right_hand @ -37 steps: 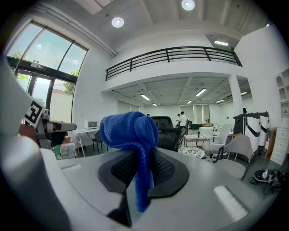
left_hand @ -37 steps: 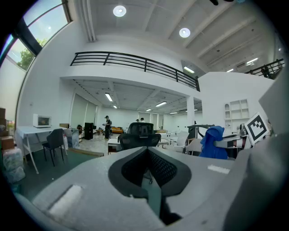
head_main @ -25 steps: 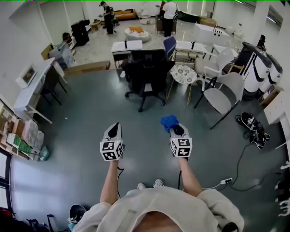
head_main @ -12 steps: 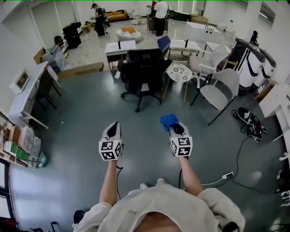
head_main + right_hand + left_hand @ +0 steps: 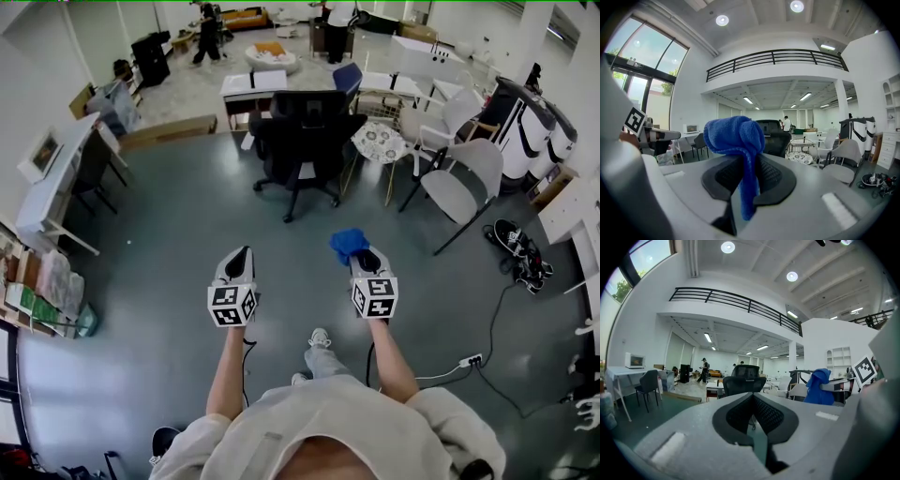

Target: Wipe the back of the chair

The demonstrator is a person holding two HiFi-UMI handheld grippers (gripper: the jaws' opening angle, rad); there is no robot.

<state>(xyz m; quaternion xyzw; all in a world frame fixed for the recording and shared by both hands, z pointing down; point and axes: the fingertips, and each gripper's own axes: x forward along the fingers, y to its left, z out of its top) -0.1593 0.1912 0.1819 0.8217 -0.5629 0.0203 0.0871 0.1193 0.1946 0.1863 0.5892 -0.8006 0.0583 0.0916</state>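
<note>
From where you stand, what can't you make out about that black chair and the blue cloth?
- The black chair: head view, too far and small to show dirt on its back.
- Same chair, right gripper view: partly hidden behind the blue cloth.
- Chair base, left gripper view: cut off by the left claw.
- Cloth's lower end: buried between the right claw's jaws.

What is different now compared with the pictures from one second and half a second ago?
The person has taken a step: one shoe now stands further forward, between the arms, toward the black office chair. Nothing was taken hold of or let go. The right hand-held gripper keeps the blue cloth clamped, and the left hand-held gripper stays shut and empty; both are held out as before.
</note>
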